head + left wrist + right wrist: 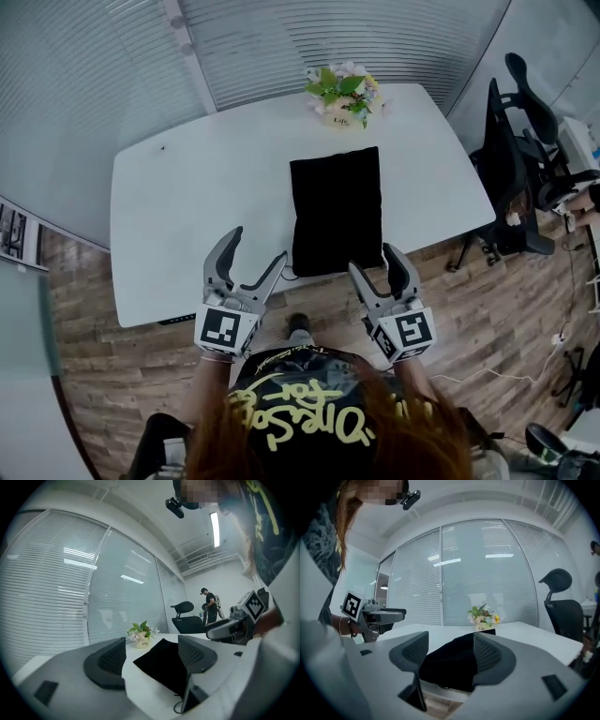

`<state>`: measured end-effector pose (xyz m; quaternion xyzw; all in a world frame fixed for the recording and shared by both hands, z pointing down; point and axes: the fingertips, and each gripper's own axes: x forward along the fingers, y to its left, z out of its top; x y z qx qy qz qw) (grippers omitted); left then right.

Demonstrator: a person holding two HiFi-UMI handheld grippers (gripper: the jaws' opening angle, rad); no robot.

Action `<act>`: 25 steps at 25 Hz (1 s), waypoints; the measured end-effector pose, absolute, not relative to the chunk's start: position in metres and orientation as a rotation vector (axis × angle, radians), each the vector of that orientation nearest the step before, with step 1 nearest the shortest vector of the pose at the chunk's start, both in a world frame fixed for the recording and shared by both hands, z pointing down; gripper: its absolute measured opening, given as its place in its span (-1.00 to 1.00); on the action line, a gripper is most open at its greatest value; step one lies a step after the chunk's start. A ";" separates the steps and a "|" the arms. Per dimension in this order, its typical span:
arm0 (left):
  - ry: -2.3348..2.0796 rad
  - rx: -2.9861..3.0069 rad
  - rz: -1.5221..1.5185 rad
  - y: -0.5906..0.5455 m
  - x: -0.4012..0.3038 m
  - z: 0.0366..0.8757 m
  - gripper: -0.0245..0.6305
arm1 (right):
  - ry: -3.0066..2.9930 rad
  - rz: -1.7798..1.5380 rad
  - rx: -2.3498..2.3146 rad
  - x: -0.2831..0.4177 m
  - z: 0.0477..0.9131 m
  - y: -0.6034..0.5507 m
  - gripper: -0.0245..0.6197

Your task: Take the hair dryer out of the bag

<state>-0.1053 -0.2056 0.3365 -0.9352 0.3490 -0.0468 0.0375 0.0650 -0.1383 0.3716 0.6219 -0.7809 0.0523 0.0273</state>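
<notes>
A black cloth bag [336,211] lies flat on the white table [187,197], its near end at the table's front edge. No hair dryer shows outside it. A thin black cord [178,708] hangs from the bag's near end. My left gripper [259,246] is open and empty, just left of the bag's near corner. My right gripper [372,258] is open and empty at the bag's near right corner. The bag [161,665] shows between the left gripper [152,660] jaws, some way ahead. The right gripper [450,656] also frames the bag [450,665], which bulges upward.
A small pot of flowers [345,97] stands at the table's far edge behind the bag. Black office chairs [511,159] stand to the right of the table. Glass walls with blinds run behind it. A person [211,605] stands far off in the room.
</notes>
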 end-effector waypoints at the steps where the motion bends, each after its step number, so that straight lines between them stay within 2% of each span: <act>1: 1.054 -2.874 -0.147 -0.212 -0.103 0.337 0.12 | -2.403 0.160 1.930 0.066 0.372 -0.144 -0.05; 13: 0.886 -2.956 -0.185 -0.255 -0.074 0.353 0.11 | -2.346 0.189 2.022 0.080 0.370 -0.182 -0.05; 25: 0.757 -3.015 -0.340 -0.249 -0.045 0.389 0.10 | -2.464 0.217 1.758 0.079 0.387 -0.195 -0.05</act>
